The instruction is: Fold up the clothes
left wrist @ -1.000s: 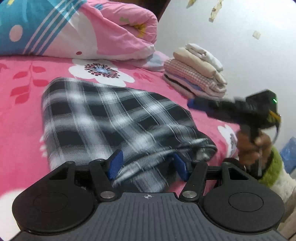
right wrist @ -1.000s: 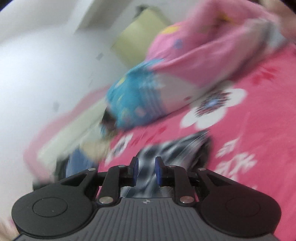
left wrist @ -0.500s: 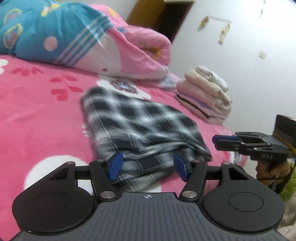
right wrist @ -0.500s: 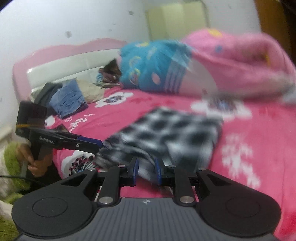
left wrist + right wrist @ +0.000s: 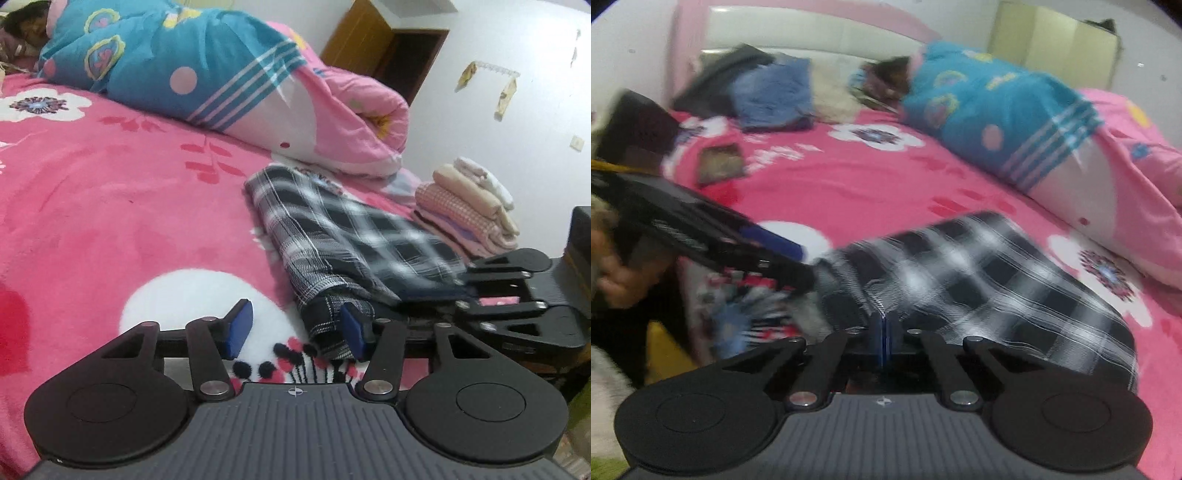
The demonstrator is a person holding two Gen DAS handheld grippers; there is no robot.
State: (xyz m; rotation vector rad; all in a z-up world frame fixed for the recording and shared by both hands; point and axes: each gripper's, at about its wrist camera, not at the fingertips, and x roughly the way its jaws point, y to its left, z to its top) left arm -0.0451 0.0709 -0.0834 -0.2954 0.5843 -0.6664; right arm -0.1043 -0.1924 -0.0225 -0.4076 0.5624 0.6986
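Observation:
A black-and-white plaid garment (image 5: 351, 236) lies folded on the pink flowered bed cover (image 5: 110, 206). My left gripper (image 5: 297, 330) is low at its near end, jaws closing. A hanging corner of the cloth sits just inside the right pad (image 5: 352, 332), and the left pad is apart from it. My right gripper (image 5: 882, 332) has its pads together at the garment's (image 5: 997, 273) near side edge. In the left wrist view the right gripper (image 5: 436, 293) has its fingertips tucked into that edge. The left gripper (image 5: 798, 258) reaches in from the left.
A stack of folded clothes (image 5: 469, 214) stands by the white wall beyond the garment. A rolled blue-and-pink quilt (image 5: 221, 74) runs along the far side, with a person's head (image 5: 22, 26) beside it. Loose clothes (image 5: 768, 92) lie by the headboard. The bed's edge is close below both grippers.
The left gripper slid to the garment's near corner and sank, its jaws narrowing. The right gripper rolled level, swung in to the garment's edge and shut.

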